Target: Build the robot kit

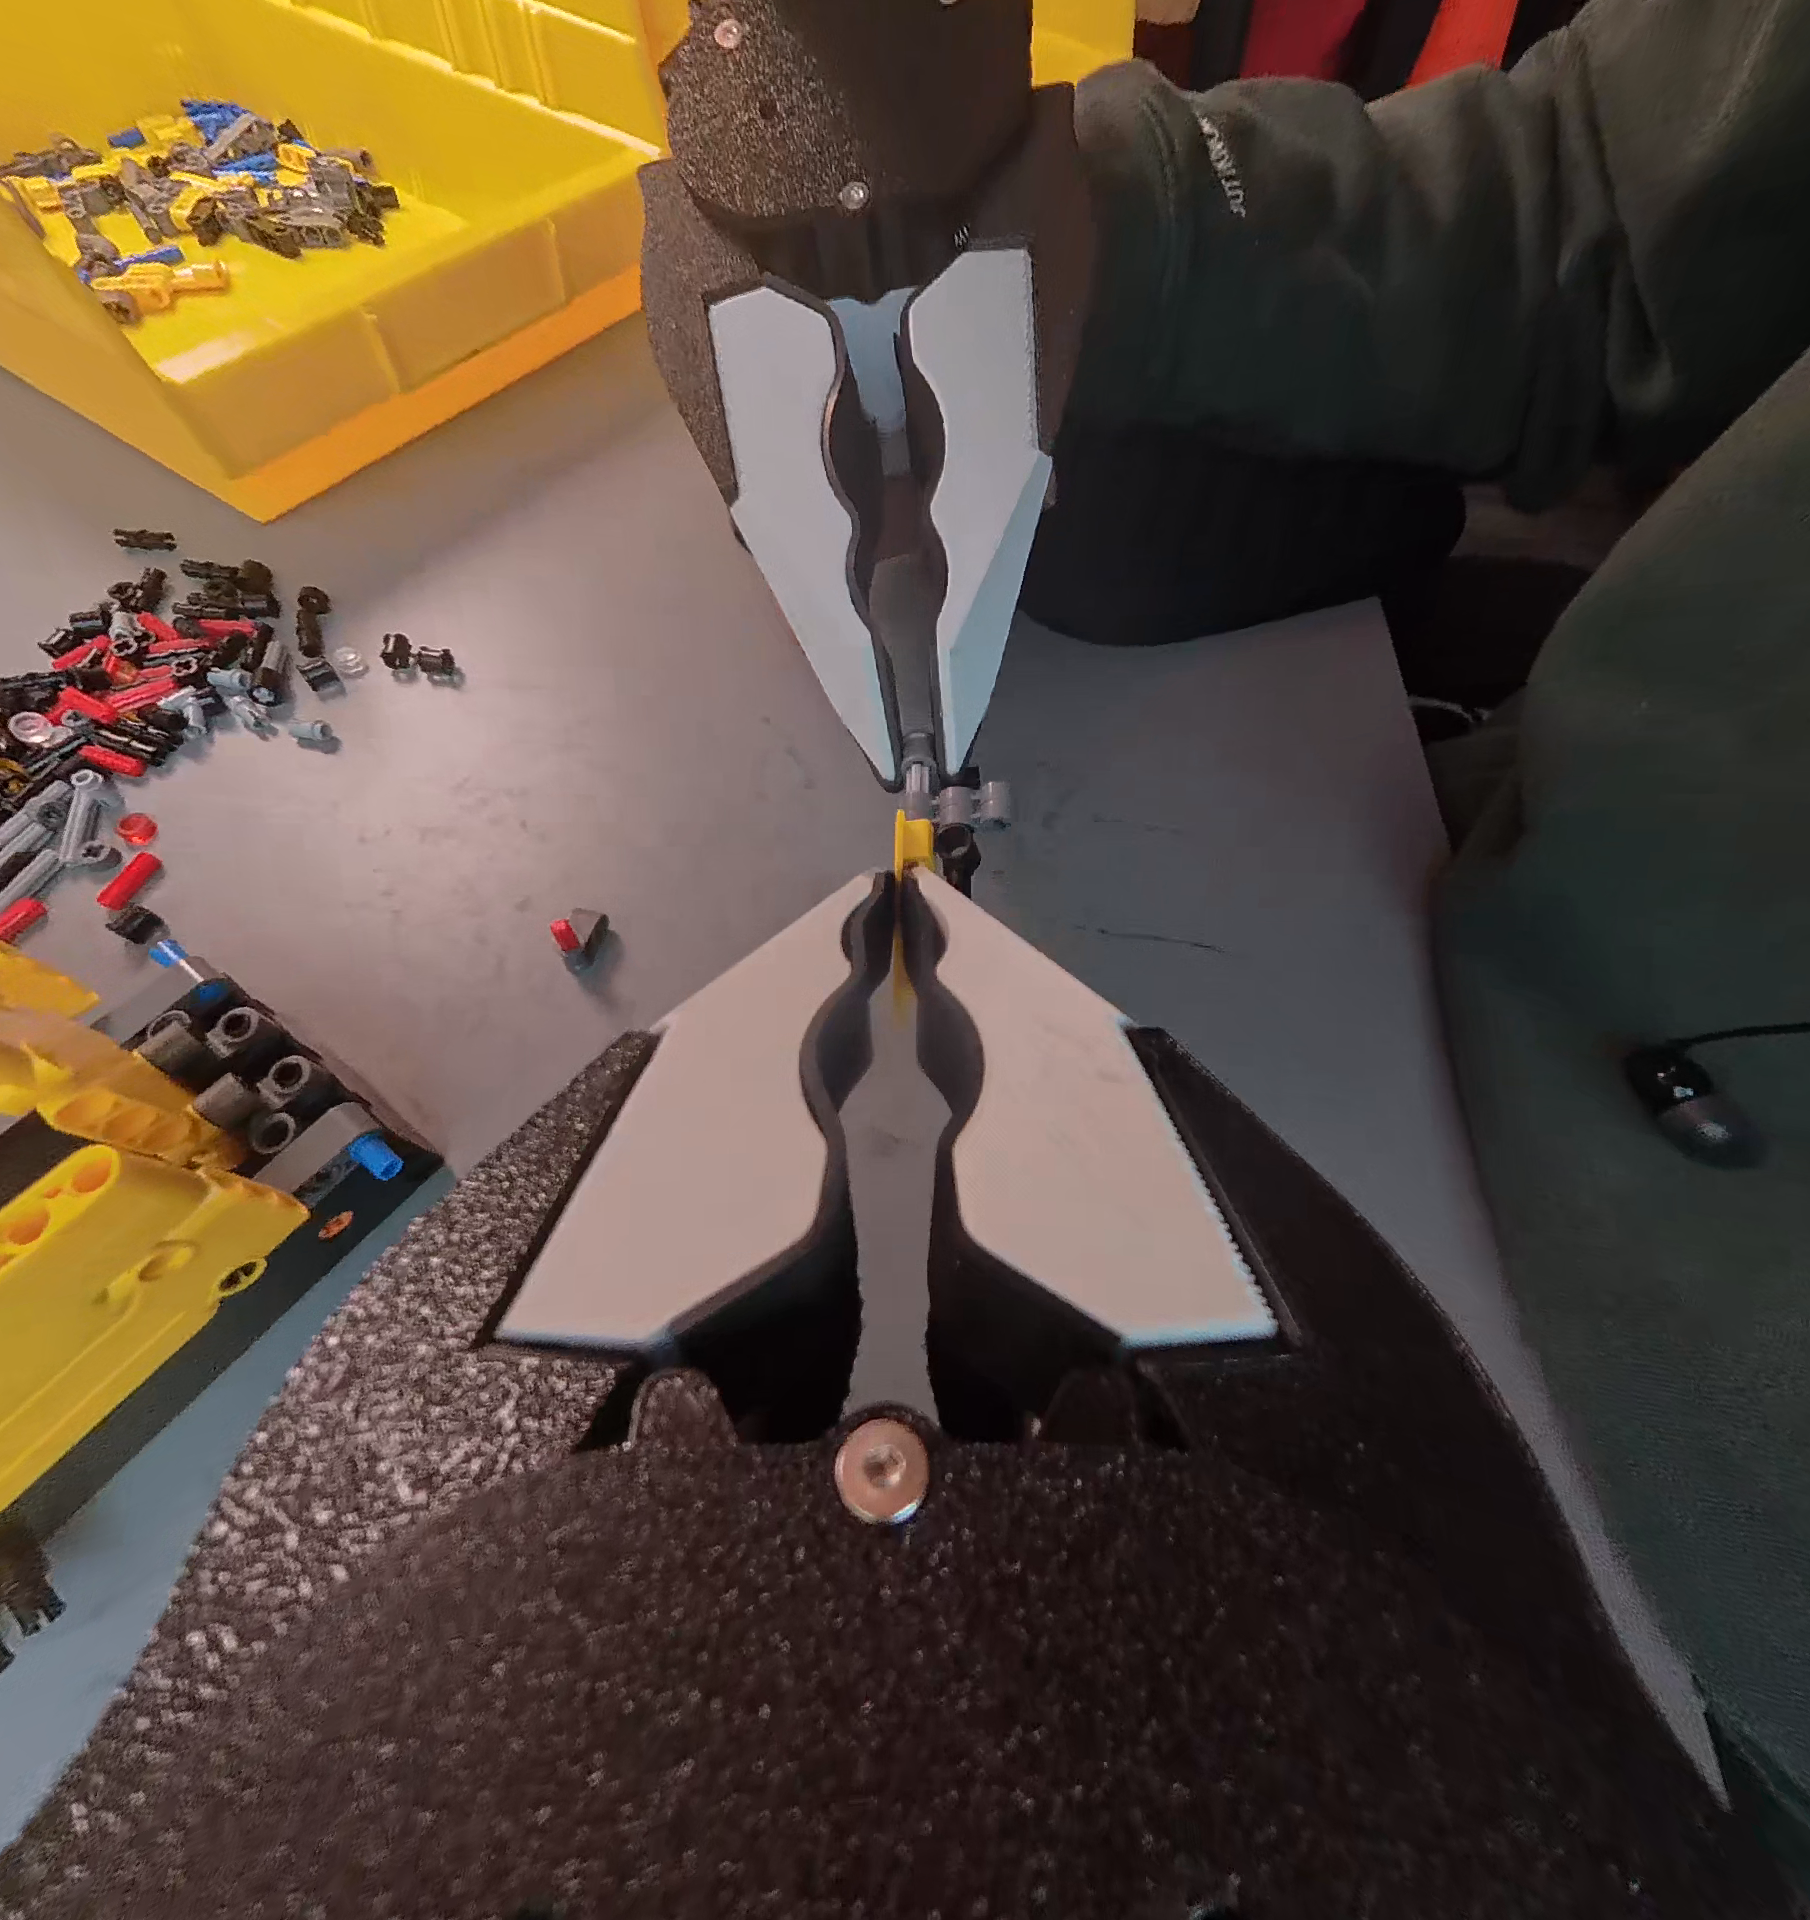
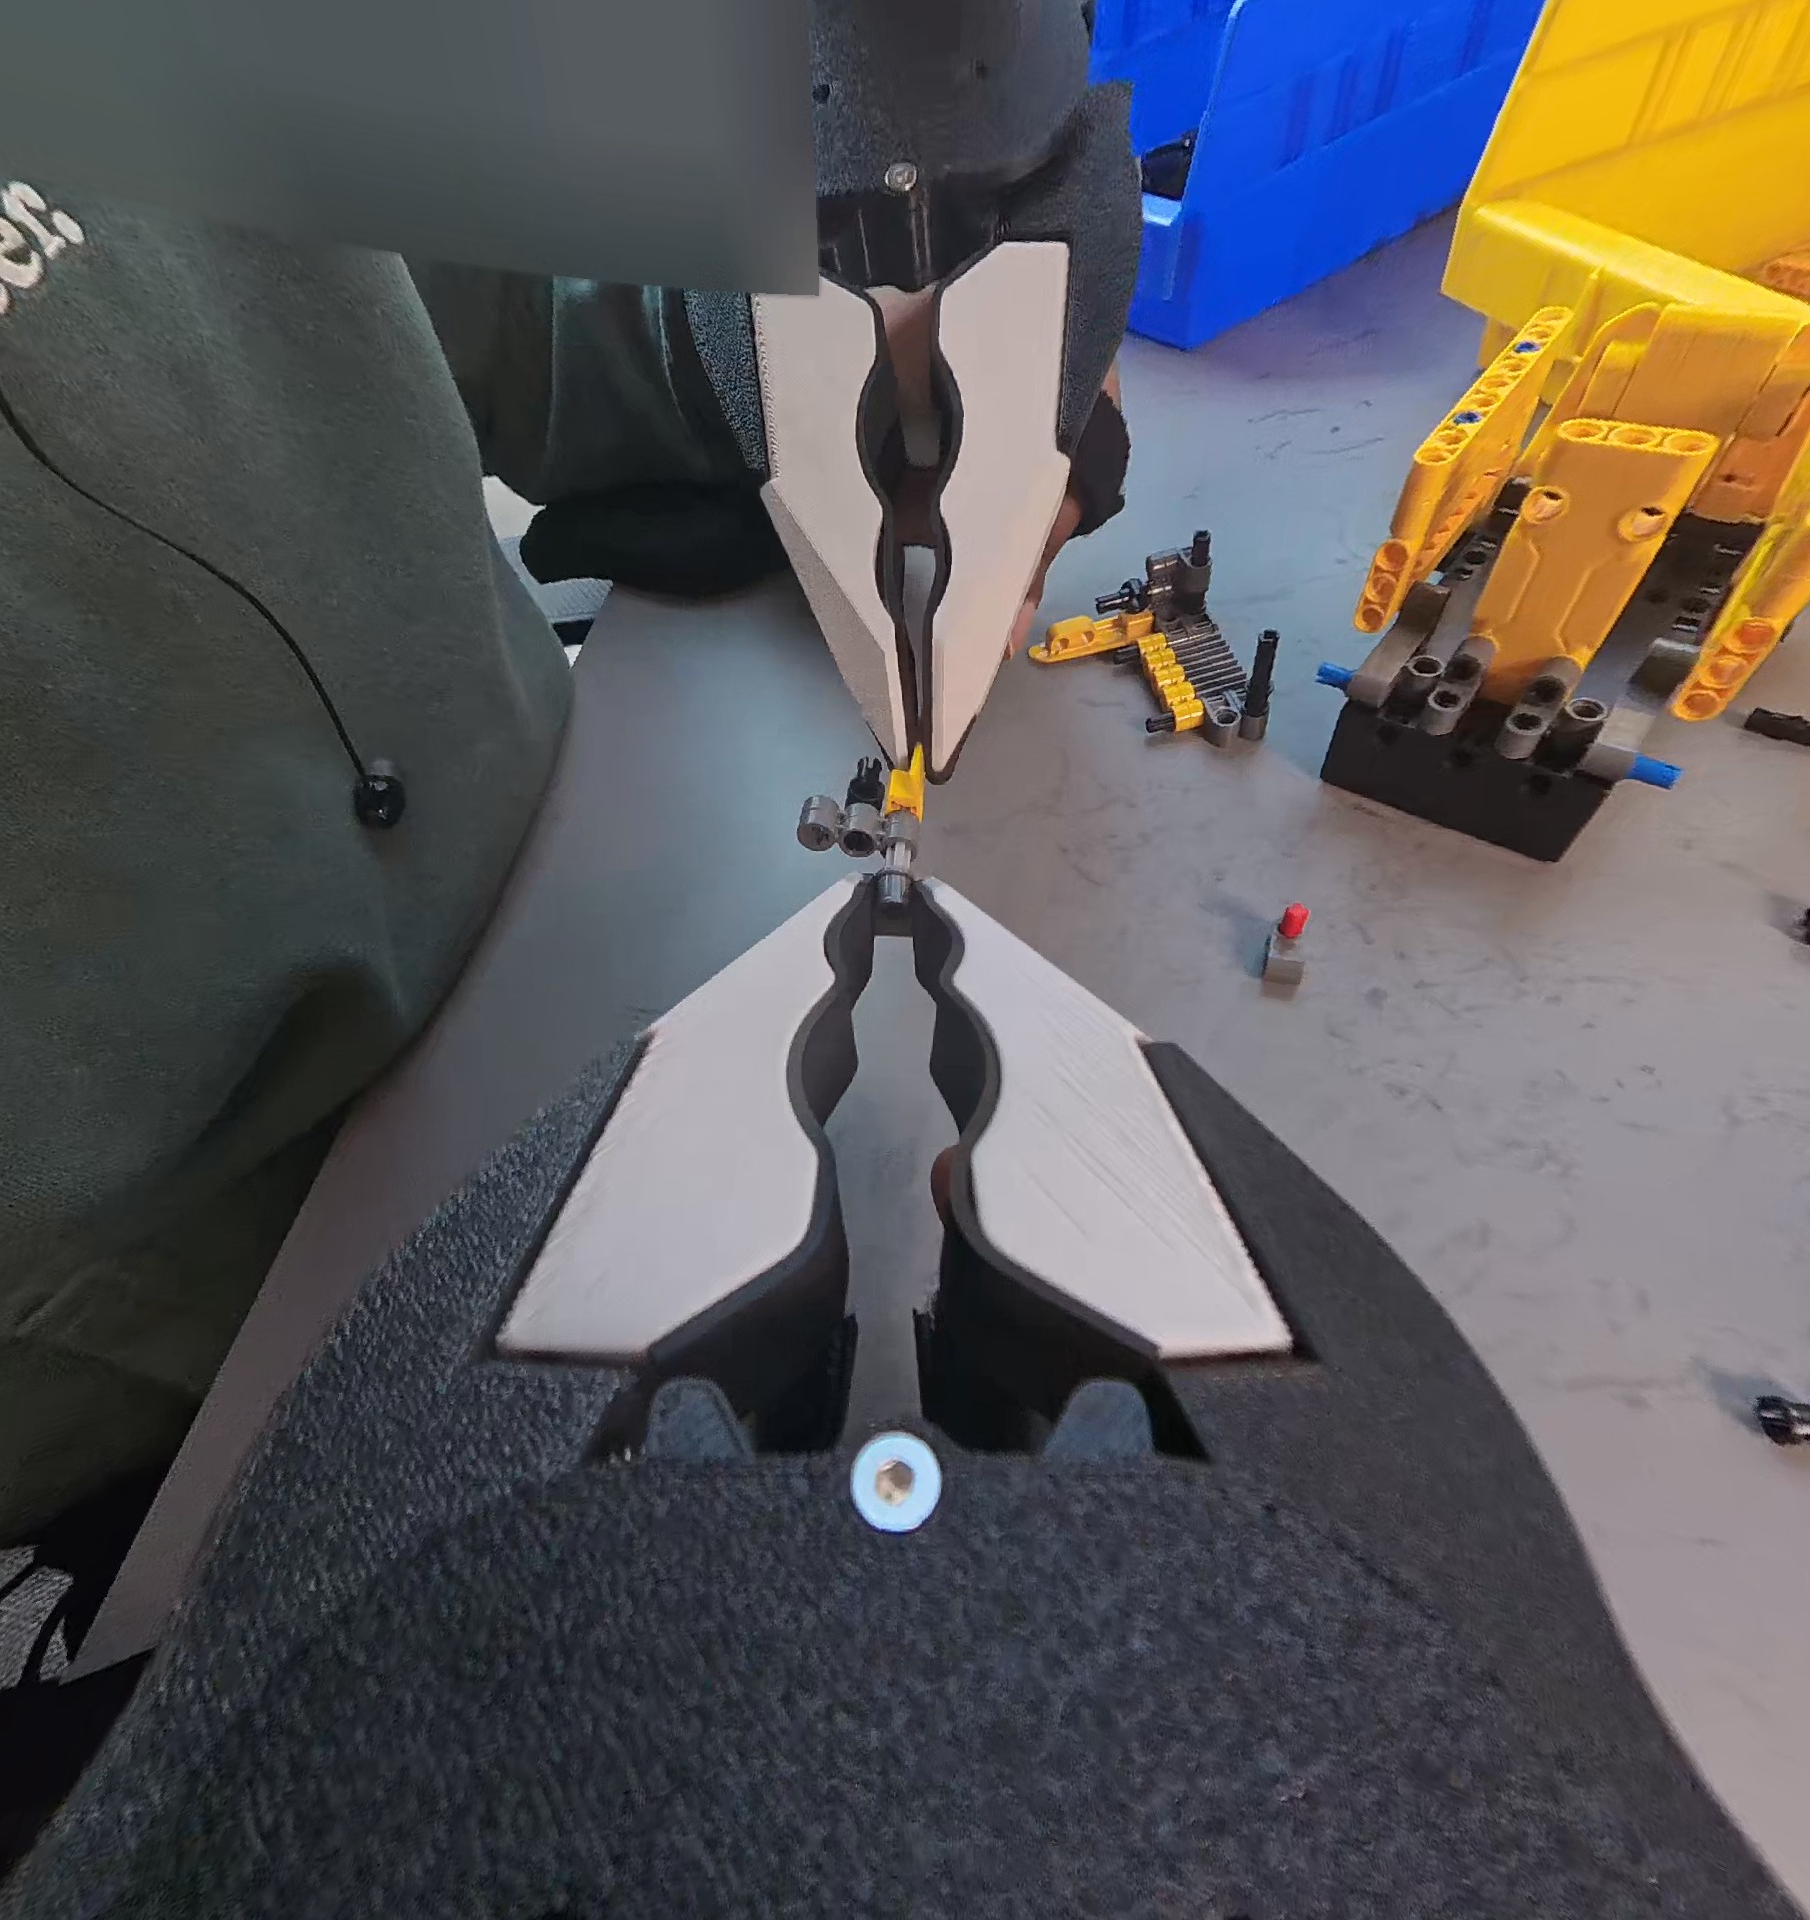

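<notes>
Above the tabletop (image 1: 485, 831), tip to tip, the left gripper (image 1: 899, 881) pinches a yellow piece (image 1: 911, 844) while the right gripper (image 2: 893, 891) pinches a grey pin (image 2: 897, 847) (both held clear for alignment, apparently).

2 hand-held grippers (image 1: 906, 883) (image 2: 893, 883) | 1 blue bin (image 2: 1296, 187) | 1 yellow model (image 2: 1607, 520)

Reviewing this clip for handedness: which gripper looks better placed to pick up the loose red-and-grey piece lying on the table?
Neither is free: the left gripper is shut on the yellow piece, the right gripper on the grey connector. The red-and-grey piece lies on the side away from the person, so probably either.
</notes>
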A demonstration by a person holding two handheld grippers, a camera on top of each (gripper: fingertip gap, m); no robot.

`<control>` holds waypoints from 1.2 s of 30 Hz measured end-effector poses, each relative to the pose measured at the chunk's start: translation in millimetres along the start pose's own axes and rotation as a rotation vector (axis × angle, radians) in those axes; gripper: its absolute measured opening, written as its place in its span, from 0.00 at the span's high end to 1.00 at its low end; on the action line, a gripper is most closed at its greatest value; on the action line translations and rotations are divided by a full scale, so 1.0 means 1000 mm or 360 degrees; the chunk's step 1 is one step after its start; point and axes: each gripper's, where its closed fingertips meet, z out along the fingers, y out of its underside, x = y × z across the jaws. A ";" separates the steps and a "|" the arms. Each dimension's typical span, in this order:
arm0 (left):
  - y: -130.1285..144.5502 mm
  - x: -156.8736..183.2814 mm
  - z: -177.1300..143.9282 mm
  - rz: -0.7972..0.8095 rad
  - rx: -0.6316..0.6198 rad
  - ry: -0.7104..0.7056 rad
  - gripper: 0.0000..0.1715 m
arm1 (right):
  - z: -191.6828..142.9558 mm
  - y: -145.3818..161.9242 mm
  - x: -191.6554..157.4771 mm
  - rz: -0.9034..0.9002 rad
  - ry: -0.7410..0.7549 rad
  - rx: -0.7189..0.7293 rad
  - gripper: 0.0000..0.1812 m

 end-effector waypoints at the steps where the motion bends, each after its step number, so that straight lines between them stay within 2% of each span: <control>1: 0.001 0.001 0.001 0.0023 -0.0011 -0.0007 1.00 | 0.001 0.002 0.000 0.0006 -0.0007 -0.0016 0.97; 5: 0.008 0.003 0.007 0.0078 -0.0079 -0.0016 1.00 | 0.007 0.013 -0.001 -0.0011 0.0004 -0.0143 0.97; 25: 0.005 0.005 0.012 0.0105 -0.0009 -0.0013 1.00 | 0.011 0.018 -0.003 -0.0075 0.0037 -0.0213 0.98; 30: -0.014 -0.018 -0.008 0.0047 0.0195 -0.0143 1.00 | -0.005 -0.015 0.016 -0.0102 0.0257 0.0060 0.93; 36: -0.036 -0.042 -0.027 -0.0189 0.0532 -0.0260 1.00 | -0.014 -0.037 0.027 -0.0292 0.0521 0.0172 0.83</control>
